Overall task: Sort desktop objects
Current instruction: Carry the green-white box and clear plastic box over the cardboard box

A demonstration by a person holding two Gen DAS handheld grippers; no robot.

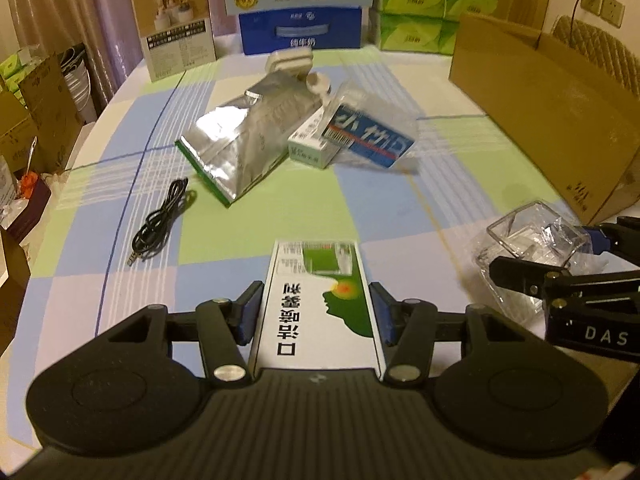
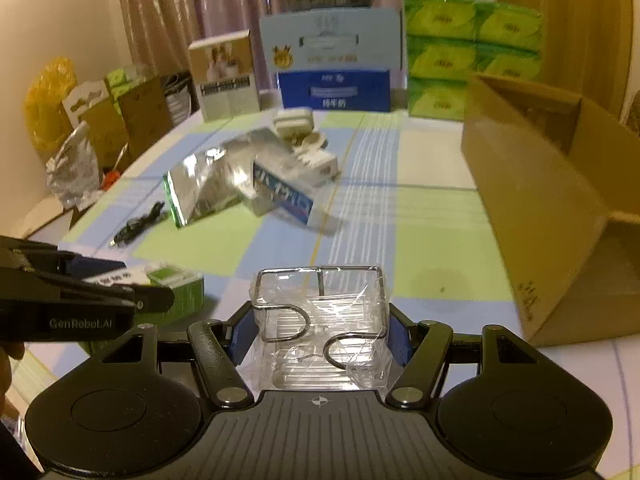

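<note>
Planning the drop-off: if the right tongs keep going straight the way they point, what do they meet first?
Probably bare tablecloth first; the cardboard box sits off to the right of that line, though depth is unclear.

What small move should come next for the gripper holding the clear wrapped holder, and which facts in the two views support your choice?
Probably carry the clear wrapped holder rightward toward the open cardboard box. The right gripper is shut on it, the box stands open just to its right, and the table between them is bare. The left gripper already grips the medicine box.
</note>
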